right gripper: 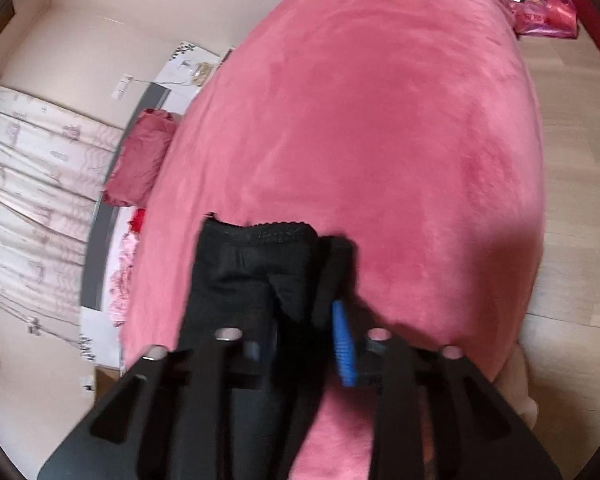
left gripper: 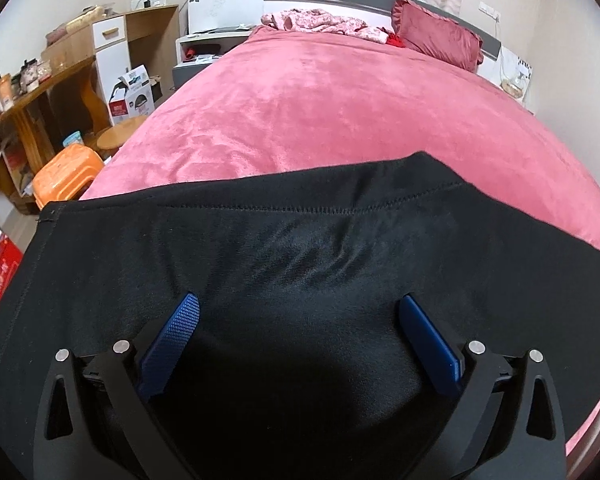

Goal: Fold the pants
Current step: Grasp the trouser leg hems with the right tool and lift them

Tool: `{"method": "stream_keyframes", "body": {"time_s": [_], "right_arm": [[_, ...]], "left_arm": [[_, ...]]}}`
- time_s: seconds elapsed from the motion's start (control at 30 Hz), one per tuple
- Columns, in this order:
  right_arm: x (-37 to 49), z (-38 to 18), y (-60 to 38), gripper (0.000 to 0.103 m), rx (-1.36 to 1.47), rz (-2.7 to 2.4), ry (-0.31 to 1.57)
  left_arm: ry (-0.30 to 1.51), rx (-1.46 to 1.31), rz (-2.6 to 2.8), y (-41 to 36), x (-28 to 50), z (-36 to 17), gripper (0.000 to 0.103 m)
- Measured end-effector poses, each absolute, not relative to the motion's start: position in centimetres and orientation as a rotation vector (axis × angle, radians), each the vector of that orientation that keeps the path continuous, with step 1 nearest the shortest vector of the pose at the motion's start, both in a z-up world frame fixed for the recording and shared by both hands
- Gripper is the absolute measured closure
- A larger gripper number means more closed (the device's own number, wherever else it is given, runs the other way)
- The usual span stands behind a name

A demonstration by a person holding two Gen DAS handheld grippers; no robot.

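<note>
Black pants (left gripper: 300, 248) lie spread on the near part of the pink bed (left gripper: 340, 100), hem seam facing away. My left gripper (left gripper: 299, 308) hovers over the fabric with its blue fingers (left gripper: 180, 332) wide apart, holding nothing. In the right wrist view, my right gripper (right gripper: 300, 320) is shut on a bunched part of the black pants (right gripper: 256, 264), with the elastic waistband edge sticking up past the blue pads (right gripper: 343, 344). The cloth hangs above the bed (right gripper: 380, 120). The view is motion blurred.
A red pillow (left gripper: 440, 36) and crumpled pink floral cloth (left gripper: 320, 20) lie at the headboard. Left of the bed stand a wooden desk (left gripper: 40, 92), an orange stool (left gripper: 66, 174) and boxes (left gripper: 134, 96). Wooden floor (right gripper: 572, 160) lies past the bed's right edge.
</note>
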State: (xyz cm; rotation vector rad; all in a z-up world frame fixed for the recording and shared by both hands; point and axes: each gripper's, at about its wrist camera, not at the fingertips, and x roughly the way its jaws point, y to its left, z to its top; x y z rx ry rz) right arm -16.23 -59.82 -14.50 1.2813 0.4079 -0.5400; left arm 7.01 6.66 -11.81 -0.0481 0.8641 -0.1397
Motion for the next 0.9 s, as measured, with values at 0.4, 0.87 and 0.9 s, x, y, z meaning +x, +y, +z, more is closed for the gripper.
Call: {"method": "stream_keyframes", "body": {"time_s": [0.4, 0.87, 0.9], "right_arm": [[-14.0, -12.3, -59.9, 0.085, 1.23, -0.445, 0.47], [-12.5, -0.8, -51.1, 0.085, 0.909, -0.284, 0.382], [-12.3, 0.1, -50.4, 0.085, 0.894, -0.263, 0.375]], "left_arm": [[0.846, -0.241, -0.036, 11.1, 7.3, -11.2, 0.004], [0.89, -0.165, -0.044, 10.9, 7.4, -11.1, 0.003], [0.88, -0.195, -0.04, 11.5, 7.2, -10.8, 0.003]]}}
